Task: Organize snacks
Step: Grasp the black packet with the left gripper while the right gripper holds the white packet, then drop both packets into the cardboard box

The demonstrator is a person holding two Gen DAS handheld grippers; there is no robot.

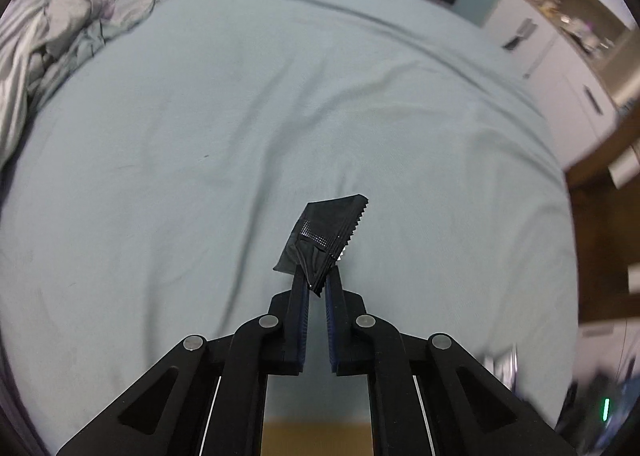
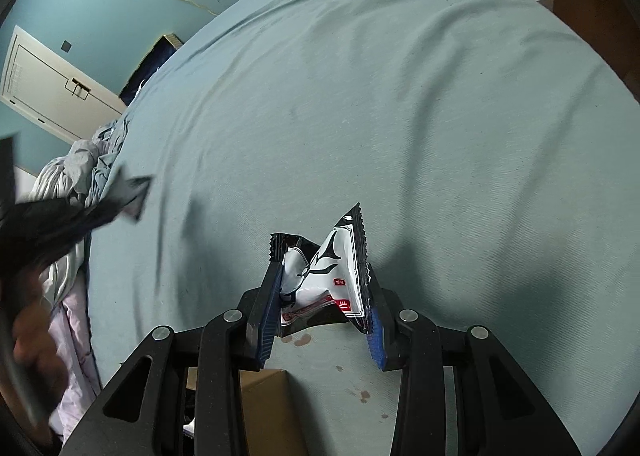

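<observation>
Left gripper (image 1: pixel 318 280) pinches black packet (image 1: pixel 324 236); right gripper (image 2: pixel 320 288) clamps white packet (image 2: pixel 332 276).

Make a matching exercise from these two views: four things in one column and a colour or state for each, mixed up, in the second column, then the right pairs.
Things:
1. left gripper
2. right gripper
3. bedsheet
4. box

Colours and states:
A. light blue, wrinkled
B. shut on a black packet
C. brown cardboard, under the gripper at the bed's edge
D. shut on a crumpled white and black packet

Pairs: 1-B, 2-D, 3-A, 4-C
</observation>
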